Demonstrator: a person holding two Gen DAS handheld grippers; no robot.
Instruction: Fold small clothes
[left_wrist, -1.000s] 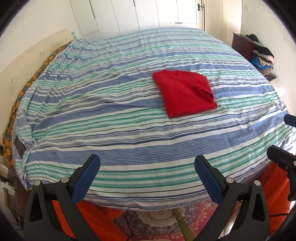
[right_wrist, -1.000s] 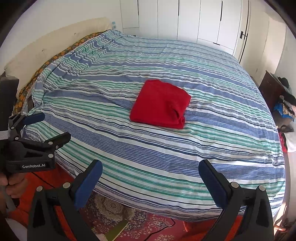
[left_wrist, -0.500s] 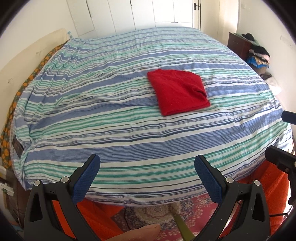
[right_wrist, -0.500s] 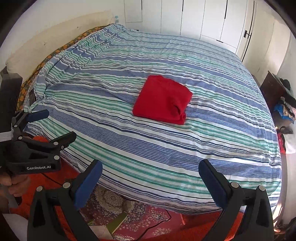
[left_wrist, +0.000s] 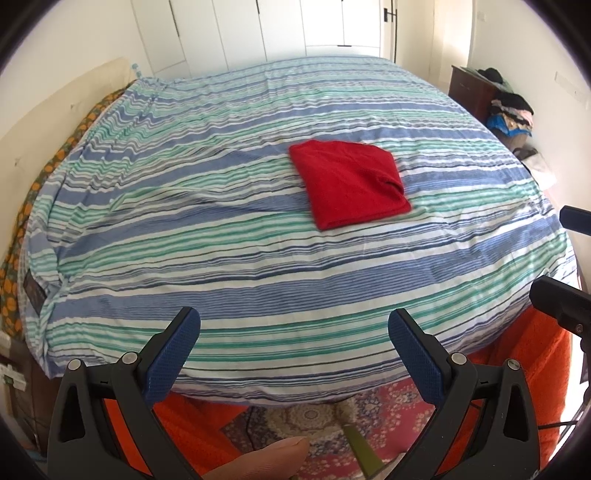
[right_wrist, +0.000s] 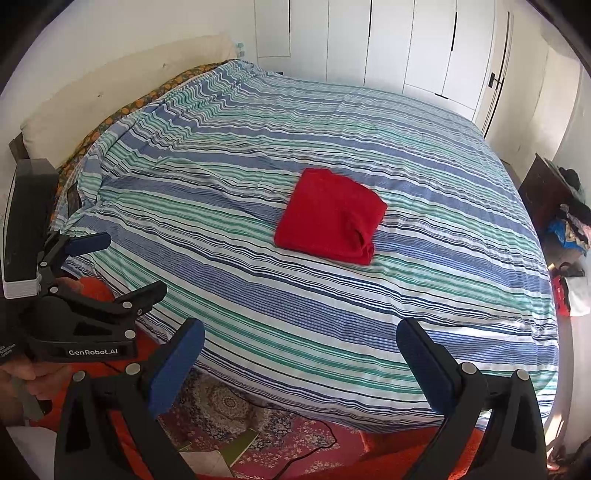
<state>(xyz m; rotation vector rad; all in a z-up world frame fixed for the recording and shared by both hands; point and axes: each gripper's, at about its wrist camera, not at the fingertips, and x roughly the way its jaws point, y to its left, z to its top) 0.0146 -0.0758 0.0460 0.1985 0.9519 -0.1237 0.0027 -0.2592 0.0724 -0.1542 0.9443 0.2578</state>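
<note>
A red garment (left_wrist: 349, 184) lies folded into a compact rectangle near the middle of the striped bed (left_wrist: 221, 236); it also shows in the right wrist view (right_wrist: 330, 216). My left gripper (left_wrist: 293, 332) is open and empty, held back over the bed's near edge, well short of the garment. My right gripper (right_wrist: 301, 345) is open and empty too, also back at the near edge. The left gripper shows at the left of the right wrist view (right_wrist: 110, 266), jaws apart.
White wardrobe doors (right_wrist: 406, 48) stand behind the bed. A dark cabinet with piled clothes (left_wrist: 506, 107) is at the right. A patterned rug (right_wrist: 236, 413) and orange cloth (left_wrist: 524, 365) lie below the bed's near edge.
Both grippers have drawn back and up from the bed, so the red garment sits farther away. The garment has not moved. Both stay open.
</note>
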